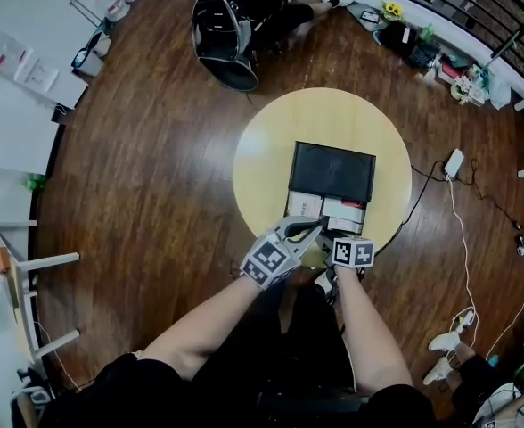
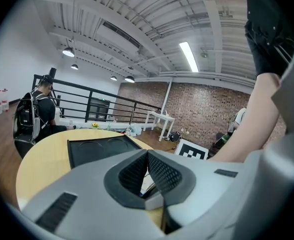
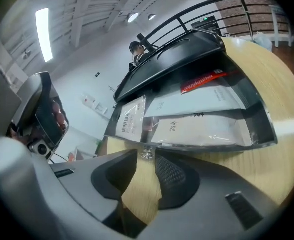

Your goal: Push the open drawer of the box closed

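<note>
Currently: black box on round desk, drawer open, both claws at its front.
Black box point(image 1: 331, 171) sits mid-desk on the pale round desk point(image 1: 262, 150); its drawer point(image 3: 222, 145) stands pulled out toward the person, holding white packets point(image 3: 197, 126). Left claw point(image 2: 147, 154): jaws together, nothing between them. Right claw point(image 3: 146, 156): jaws apart, only bare desk in the gap, tips close to the drawer's front edge. Claws side by side near the desk rim.

The box point(image 1: 331, 171) is black, the table point(image 1: 271, 141) pale yellow, the floor point(image 1: 155, 176) dark brown.
</note>
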`<state>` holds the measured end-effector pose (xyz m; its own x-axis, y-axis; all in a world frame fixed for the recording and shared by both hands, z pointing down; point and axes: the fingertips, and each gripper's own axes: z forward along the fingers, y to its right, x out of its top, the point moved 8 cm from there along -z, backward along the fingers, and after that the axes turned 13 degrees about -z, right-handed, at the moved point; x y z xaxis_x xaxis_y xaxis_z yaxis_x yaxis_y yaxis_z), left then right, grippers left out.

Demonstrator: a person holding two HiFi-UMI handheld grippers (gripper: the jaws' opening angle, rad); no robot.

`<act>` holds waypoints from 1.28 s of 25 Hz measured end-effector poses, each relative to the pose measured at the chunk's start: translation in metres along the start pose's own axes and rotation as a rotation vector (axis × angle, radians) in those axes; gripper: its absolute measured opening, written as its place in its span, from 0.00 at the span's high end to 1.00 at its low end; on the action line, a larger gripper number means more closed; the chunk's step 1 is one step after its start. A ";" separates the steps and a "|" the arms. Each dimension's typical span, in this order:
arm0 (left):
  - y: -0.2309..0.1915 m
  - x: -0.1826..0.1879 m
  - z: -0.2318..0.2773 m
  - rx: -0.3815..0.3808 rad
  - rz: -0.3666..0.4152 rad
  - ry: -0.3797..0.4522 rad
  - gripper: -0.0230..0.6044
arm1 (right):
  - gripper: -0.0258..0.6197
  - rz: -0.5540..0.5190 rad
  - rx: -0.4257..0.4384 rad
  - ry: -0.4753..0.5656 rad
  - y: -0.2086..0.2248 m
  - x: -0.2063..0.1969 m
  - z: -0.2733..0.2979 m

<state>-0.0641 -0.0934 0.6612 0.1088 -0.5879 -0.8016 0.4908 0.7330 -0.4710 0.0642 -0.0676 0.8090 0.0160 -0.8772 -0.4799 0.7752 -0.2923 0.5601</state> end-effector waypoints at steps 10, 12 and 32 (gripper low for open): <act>-0.003 0.011 -0.003 0.008 -0.021 0.008 0.92 | 0.85 0.097 0.063 0.043 0.002 0.012 0.000; -0.006 0.014 -0.001 0.007 -0.026 0.009 0.92 | 0.85 0.108 0.078 0.048 0.003 0.018 0.000; -0.019 0.006 0.026 0.008 -0.052 -0.001 0.92 | 0.85 0.197 0.166 0.144 0.034 0.030 0.002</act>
<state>-0.0507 -0.1194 0.6749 0.0840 -0.6258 -0.7755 0.5028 0.6985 -0.5092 0.0896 -0.1043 0.8149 0.2544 -0.8636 -0.4352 0.6346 -0.1904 0.7490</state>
